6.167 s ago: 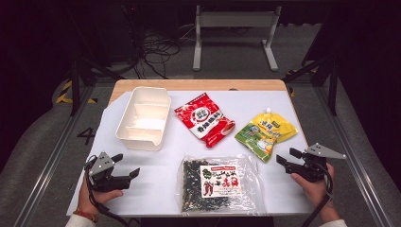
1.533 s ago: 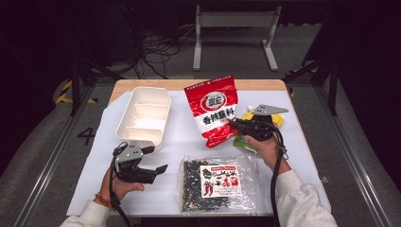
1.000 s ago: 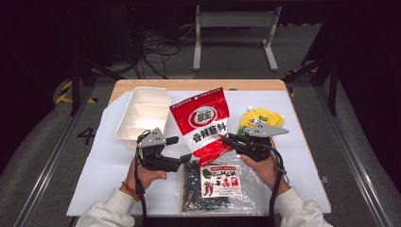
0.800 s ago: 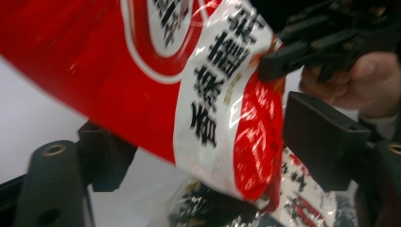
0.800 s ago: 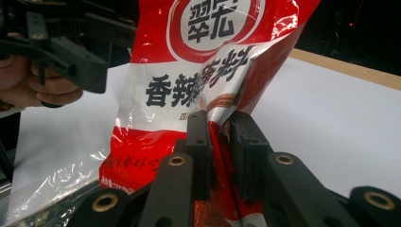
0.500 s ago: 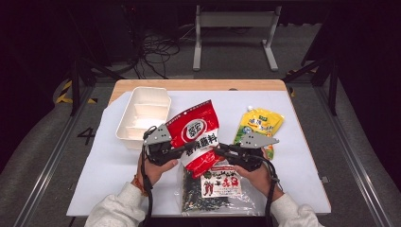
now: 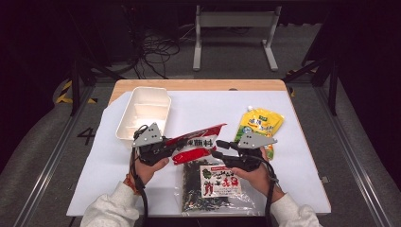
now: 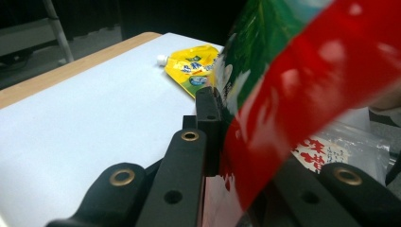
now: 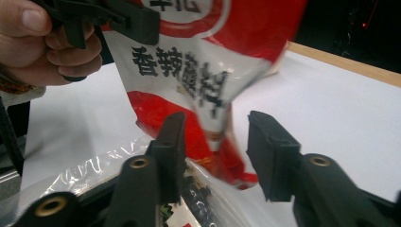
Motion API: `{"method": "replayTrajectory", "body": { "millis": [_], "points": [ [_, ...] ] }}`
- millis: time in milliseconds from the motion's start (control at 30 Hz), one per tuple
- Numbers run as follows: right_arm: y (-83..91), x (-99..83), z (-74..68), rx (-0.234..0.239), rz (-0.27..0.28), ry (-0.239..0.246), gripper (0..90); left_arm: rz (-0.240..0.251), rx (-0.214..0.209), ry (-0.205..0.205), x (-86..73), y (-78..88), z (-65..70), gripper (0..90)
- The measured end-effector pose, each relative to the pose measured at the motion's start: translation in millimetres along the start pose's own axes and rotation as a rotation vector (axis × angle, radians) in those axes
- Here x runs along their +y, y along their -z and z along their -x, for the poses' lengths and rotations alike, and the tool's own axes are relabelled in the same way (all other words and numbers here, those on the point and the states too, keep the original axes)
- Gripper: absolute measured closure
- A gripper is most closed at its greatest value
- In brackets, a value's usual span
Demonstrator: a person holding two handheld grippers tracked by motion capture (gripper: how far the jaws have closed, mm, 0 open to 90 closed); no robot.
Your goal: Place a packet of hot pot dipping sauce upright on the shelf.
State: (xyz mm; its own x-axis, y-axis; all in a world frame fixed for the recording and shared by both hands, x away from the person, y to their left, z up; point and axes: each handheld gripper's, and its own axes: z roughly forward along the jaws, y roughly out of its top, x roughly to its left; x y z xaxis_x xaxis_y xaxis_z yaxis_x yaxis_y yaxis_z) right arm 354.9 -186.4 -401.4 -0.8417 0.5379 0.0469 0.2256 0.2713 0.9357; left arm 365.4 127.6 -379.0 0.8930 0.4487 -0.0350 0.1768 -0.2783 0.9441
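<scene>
With the left gripper [image 7: 171, 147] clamped on the red pouch [image 7: 196, 143] above the dark packet [image 7: 215, 184], right gripper [image 9: 215, 156] jaws have just been opening, pads clear: handover step. Next: carry it into the white tray [image 7: 144, 113].

I count one red seasoning packet [image 7: 195, 143], one yellow spout pouch [image 7: 260, 124], one clear bag of dried chilies [image 7: 215, 189], one white two-compartment container [image 7: 144, 113], and my two grippers.
</scene>
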Motion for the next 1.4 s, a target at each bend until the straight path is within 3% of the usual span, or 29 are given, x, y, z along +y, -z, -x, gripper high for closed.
{"method": "replayTrajectory", "body": {
  "millis": [267,400,467,633,800,833,1000,1133,1400],
  "points": [
    [29.7,-2.6,2.2,-0.066,-0.033,0.03,44.8,0.003,0.007,-0.008,-0.1,5.7,-1.3,90.0],
    [56.1,-8.7,8.7,-0.147,-0.047,0.034,39.6,0.015,0.019,-0.004,2.1,12.0,-3.5,90.0],
    [60.4,-10.2,9.8,-0.161,-0.051,0.033,39.3,0.013,0.028,-0.011,3.5,14.5,-4.4,90.0],
    [92.4,-27.8,17.4,-0.243,-0.087,-0.009,35.8,0.023,0.065,-0.012,9.7,25.7,-8.5,90.0],
    [115.4,-46.4,22.5,-0.289,-0.112,-0.059,35.2,0.04,0.093,-0.031,21.1,37.8,-16.8,90.0],
    [119.4,-49.7,23.5,-0.299,-0.113,-0.071,35.0,0.046,0.116,-0.039,29.3,45.7,-24.6,89.9],
    [138.3,-60.9,25.6,-0.353,-0.116,-0.11,33.5,0.038,0.151,-0.054,42.5,58.4,-40.3,89.9],
    [146.4,-68.4,24.4,-0.378,-0.123,-0.133,33.0,0.031,0.202,-0.066,54.4,71.3,-66.9,90.0],
    [154.7,-84.2,17.8,-0.401,-0.156,-0.176,32.3,-0.02,0.263,-0.066,64.6,70.1,-108.7,89.9]
  ]
}}
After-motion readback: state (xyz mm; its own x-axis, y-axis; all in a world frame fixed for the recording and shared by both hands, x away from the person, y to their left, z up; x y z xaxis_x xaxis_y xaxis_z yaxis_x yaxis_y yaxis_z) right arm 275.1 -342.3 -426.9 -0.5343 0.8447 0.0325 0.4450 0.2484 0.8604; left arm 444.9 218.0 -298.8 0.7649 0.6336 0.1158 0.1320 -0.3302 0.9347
